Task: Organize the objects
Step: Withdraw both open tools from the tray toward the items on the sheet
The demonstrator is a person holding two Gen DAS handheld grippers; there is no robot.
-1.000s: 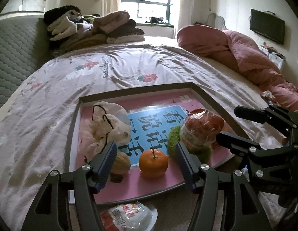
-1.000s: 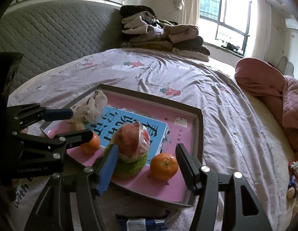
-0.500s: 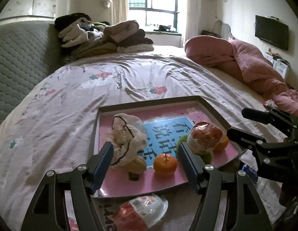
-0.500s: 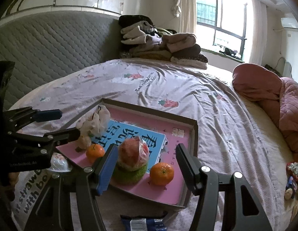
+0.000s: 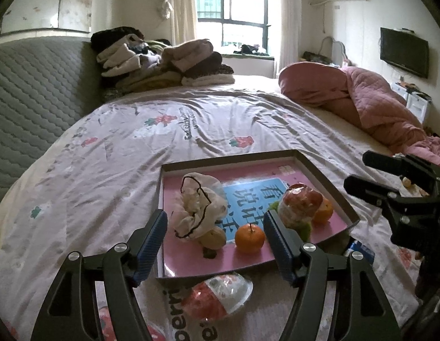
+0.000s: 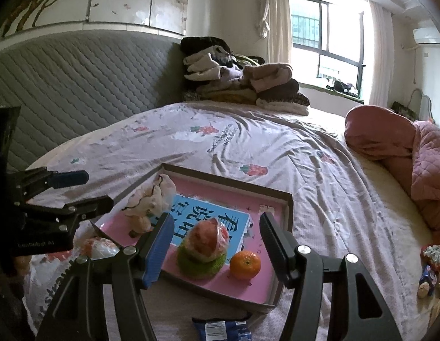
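A shallow pink-lined box tray (image 5: 327,182) (image 6: 288,199) lies on the bed. In it sit two oranges (image 5: 249,238) (image 6: 244,264), a plastic-wrapped red fruit (image 5: 298,204) (image 6: 208,240) on a green net, a crumpled white bag (image 5: 198,207) (image 6: 151,200) and a small brown fruit (image 5: 212,238). My left gripper (image 5: 215,244) hovers open above the tray's near edge, nothing between its fingers. My right gripper (image 6: 215,245) is open too, raised over the wrapped fruit and one orange without touching them.
A red-and-white snack packet (image 5: 220,295) lies on the sheet in front of the tray. A blue packet (image 6: 222,328) rests below the right gripper. Folded clothes (image 5: 163,62) are stacked by the grey headboard. A pink quilt (image 5: 362,99) lies at the right, small toys (image 6: 430,267) at the bed's edge.
Both grippers have risen and drawn back from the tray, so the tray and its fruit look smaller and lower. The left jaws stand a little wider. Nothing in the tray moved.
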